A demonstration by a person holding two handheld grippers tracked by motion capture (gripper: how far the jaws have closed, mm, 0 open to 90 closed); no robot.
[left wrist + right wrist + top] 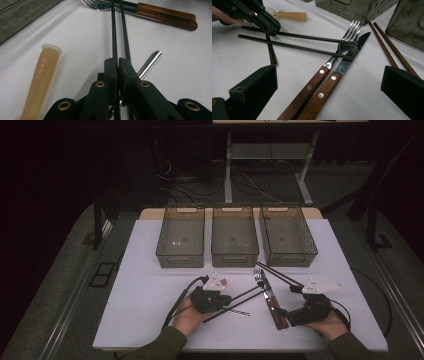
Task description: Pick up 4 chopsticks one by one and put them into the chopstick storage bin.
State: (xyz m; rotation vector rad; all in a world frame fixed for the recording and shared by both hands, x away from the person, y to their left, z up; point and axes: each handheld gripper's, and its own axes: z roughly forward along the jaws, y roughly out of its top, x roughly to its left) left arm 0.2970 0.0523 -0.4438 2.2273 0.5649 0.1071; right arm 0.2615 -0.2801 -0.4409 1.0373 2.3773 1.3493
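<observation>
White table (150, 320) in dark room, three smoky bins (234, 236) along far edge, left gripper (117, 67) low and level, clenched on black chopsticks (119, 30) lying across fork (347, 37), right gripper (329, 82) released, jaws wide over wooden-handled knife (332, 82).

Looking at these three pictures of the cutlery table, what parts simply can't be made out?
- Black chopsticks: left claw view, near ends hidden between the left claw, which is shut on them.
- Metal straw: left claw view, lower part hidden behind that claw.
- Fork and knife: right claw view, handle ends cut off by the bottom edge.
- Bins: high view, too dim to tell whether anything lies inside.
</observation>
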